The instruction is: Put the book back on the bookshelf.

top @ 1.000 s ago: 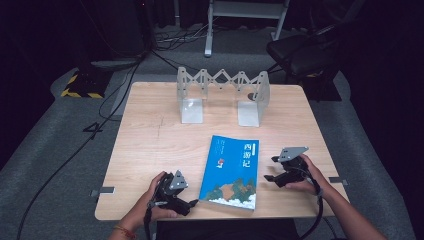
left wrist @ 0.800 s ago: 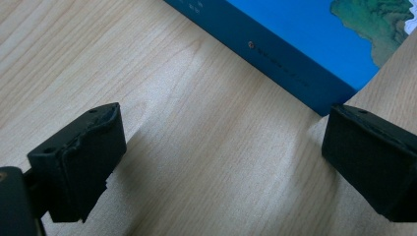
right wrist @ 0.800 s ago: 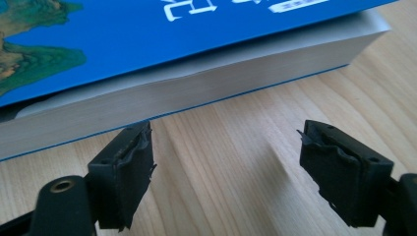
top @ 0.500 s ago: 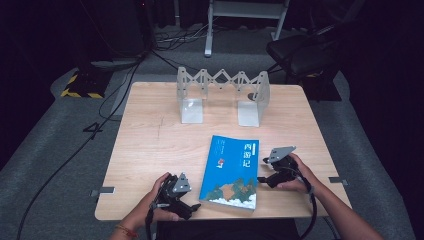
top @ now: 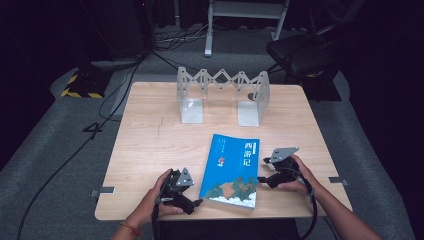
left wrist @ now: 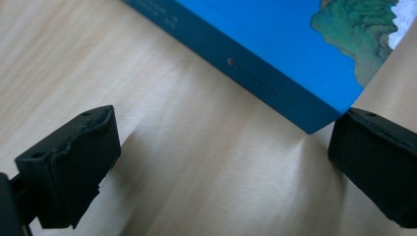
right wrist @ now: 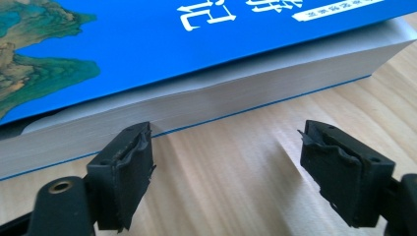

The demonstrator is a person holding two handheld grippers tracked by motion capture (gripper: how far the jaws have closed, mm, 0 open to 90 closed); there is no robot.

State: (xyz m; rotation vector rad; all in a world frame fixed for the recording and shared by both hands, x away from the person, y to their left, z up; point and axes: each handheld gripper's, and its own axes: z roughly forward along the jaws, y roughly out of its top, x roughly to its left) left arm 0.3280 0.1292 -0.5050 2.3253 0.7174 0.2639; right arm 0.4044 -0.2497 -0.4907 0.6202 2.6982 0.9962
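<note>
Dark floor and trailing cables surround the pale wooden table [top: 150, 145], where a thick blue paperback book with a painted landscape on its cover [top: 232, 167] lies flat near the front edge, well short of the clear folding book rack [top: 222, 95] at the far side. Both tools stand with jaws spread and empty: the left gripper [top: 192, 204] sits just beside the book's spine corner [left wrist: 314, 123], and the right gripper [top: 262, 172] faces the white page edge [right wrist: 221, 105]. Stiff and fairly heavy for its size, with a smooth cover likely to slip, the book should probably be pinched across its thickness at the page edge, spine steadied.
</note>
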